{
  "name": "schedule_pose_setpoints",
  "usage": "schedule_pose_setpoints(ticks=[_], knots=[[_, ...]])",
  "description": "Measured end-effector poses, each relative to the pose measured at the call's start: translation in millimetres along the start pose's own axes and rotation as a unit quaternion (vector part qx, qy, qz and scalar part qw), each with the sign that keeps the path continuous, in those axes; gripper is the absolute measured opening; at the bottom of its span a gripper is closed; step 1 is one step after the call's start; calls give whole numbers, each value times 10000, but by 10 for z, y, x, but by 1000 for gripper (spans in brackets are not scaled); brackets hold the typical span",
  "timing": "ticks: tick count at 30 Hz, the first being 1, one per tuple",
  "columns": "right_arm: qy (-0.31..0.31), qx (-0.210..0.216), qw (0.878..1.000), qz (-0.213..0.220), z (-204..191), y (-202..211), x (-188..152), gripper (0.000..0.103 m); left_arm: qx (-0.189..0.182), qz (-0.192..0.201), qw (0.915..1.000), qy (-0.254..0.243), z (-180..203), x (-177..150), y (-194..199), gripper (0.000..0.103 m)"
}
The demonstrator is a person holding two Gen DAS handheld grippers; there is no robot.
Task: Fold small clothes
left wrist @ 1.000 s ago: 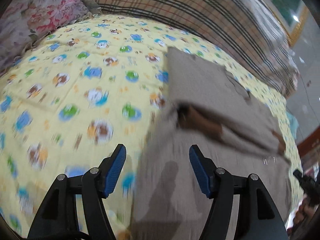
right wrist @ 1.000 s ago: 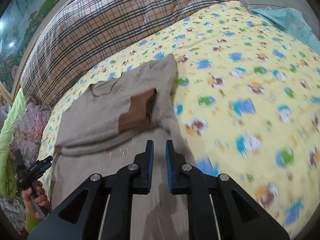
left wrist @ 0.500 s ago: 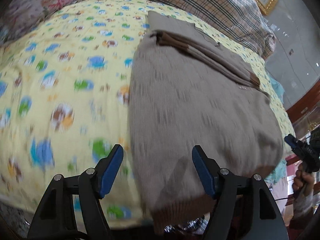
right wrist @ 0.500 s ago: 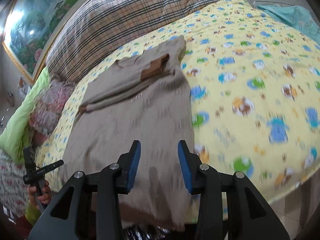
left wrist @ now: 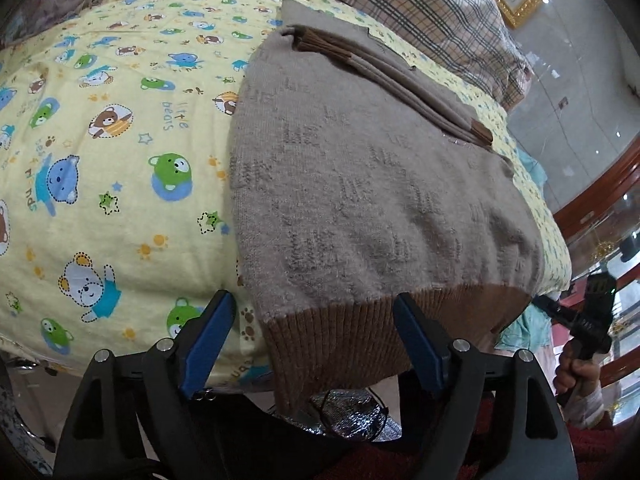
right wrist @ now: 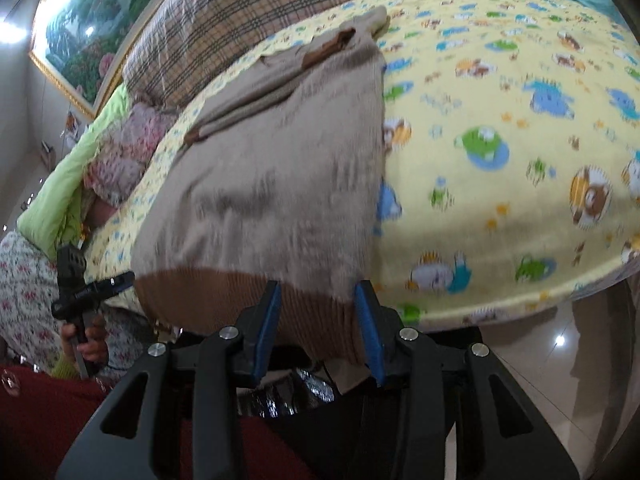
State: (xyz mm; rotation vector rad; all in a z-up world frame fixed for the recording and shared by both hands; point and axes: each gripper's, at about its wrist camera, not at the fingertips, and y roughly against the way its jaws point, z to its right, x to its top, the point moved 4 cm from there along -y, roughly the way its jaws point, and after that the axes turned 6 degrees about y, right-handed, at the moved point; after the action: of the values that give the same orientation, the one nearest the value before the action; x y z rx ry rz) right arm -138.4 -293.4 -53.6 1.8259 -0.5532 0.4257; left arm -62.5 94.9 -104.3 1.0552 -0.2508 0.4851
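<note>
Yellow bear-print bedspread [left wrist: 120, 128] fills frame left; pulled back to the sweater [left wrist: 360, 184] hem, lower centre, left claw [left wrist: 312, 336] and right claw [right wrist: 318, 326] now both spread, ready to grab.

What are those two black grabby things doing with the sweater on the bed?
A person is folding a small beige sweater that lies on a yellow teddy-bear blanket. The sleeves are already folded across its top. Its brown ribbed hem hangs over the near edge of the bed. The left tool and the right tool are both open, with the hem showing between their blue fingers, one near each bottom corner. Neither has pinched the hem yet.
</note>
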Motion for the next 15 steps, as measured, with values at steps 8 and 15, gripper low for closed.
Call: schedule_pose_setpoints(ticks=[8,15], knots=[[195,343,9989,-240,-143,-289,-124,46,-162,-108,9998,-105,66,87,-55,36],[577,714,9955,-253,-329,-339,-110,43,-369,-438,9983,66,-107,65,-91,17]])
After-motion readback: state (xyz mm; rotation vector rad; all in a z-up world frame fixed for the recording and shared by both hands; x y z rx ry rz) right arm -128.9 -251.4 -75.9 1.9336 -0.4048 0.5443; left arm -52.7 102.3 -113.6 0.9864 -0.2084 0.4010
